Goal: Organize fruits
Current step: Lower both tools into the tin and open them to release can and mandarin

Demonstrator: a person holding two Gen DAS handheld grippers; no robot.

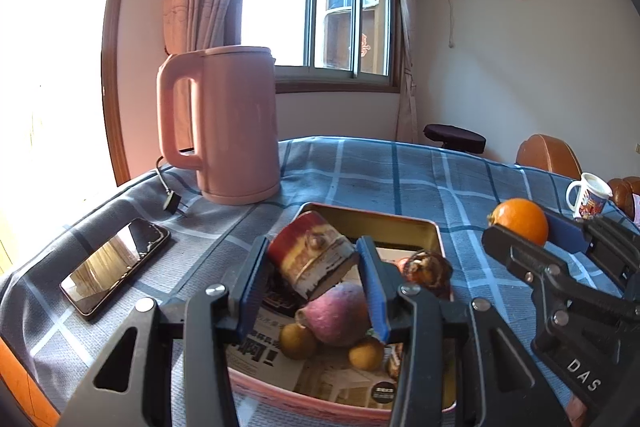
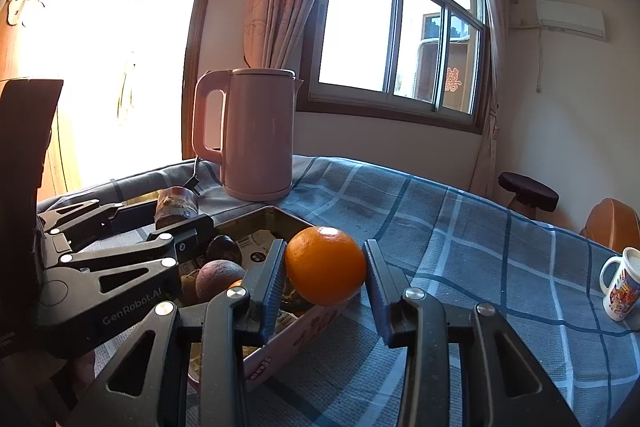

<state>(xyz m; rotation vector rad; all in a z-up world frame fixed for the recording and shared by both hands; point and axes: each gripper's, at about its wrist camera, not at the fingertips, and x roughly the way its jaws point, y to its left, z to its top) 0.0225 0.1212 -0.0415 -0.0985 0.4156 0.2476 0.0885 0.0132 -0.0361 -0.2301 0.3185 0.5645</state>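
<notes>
My left gripper (image 1: 312, 253) is shut on a red and brown printed can (image 1: 310, 265), tilted and held above a metal tray (image 1: 400, 221) lined with newspaper. In the tray lie a purple-pink round fruit (image 1: 336, 315), two small yellow-brown fruits (image 1: 298, 341) and a dark brown one (image 1: 426, 269). My right gripper (image 2: 325, 267) is shut on an orange (image 2: 326, 265), held in the air just right of the tray's pink wall (image 2: 312, 323). In the right wrist view, the left gripper (image 2: 168, 217) shows with the can (image 2: 176, 207) over the tray's far left side.
A pink kettle (image 1: 232, 123) stands behind the tray on the blue checked tablecloth (image 1: 380, 171), its plug (image 1: 172, 203) lying loose. A phone (image 1: 116, 267) lies at the left. A printed mug (image 2: 620, 287) stands at the right edge. Chairs are beyond the table.
</notes>
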